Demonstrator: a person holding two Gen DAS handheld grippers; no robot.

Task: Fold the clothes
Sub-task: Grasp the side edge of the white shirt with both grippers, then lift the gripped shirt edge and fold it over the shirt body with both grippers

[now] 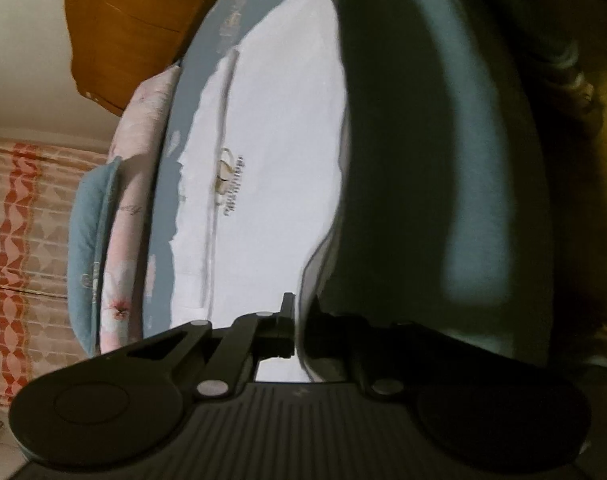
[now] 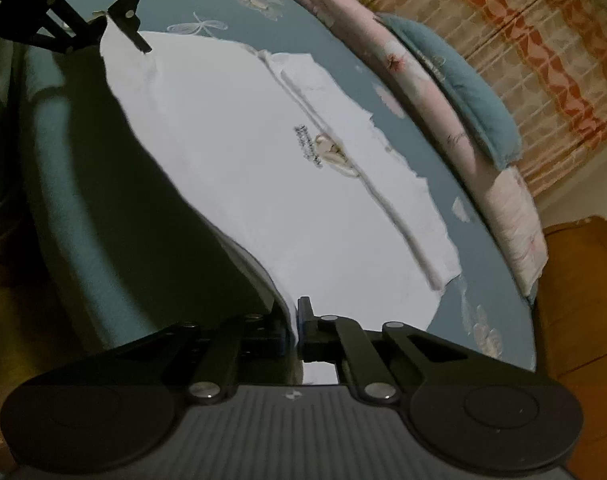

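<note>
A white garment point(image 1: 263, 184) with a small printed logo lies spread on a blue-grey bed sheet point(image 1: 191, 92); it also shows in the right wrist view point(image 2: 239, 168). My left gripper point(image 1: 297, 320) is shut on the garment's near edge, holding it at the bed's side. My right gripper point(image 2: 292, 320) is shut on the same edge at the other corner. The left gripper point(image 2: 103, 26) also shows at the top left of the right wrist view, pinching the far corner of that edge.
A pink floral quilt point(image 2: 455, 120) and a teal pillow point(image 2: 459, 76) lie along the bed's far side. A wooden cabinet point(image 1: 135, 24) stands beyond the bed. A patterned orange curtain point(image 2: 543, 40) hangs behind. The bed's dark side point(image 1: 423, 160) drops beside the grippers.
</note>
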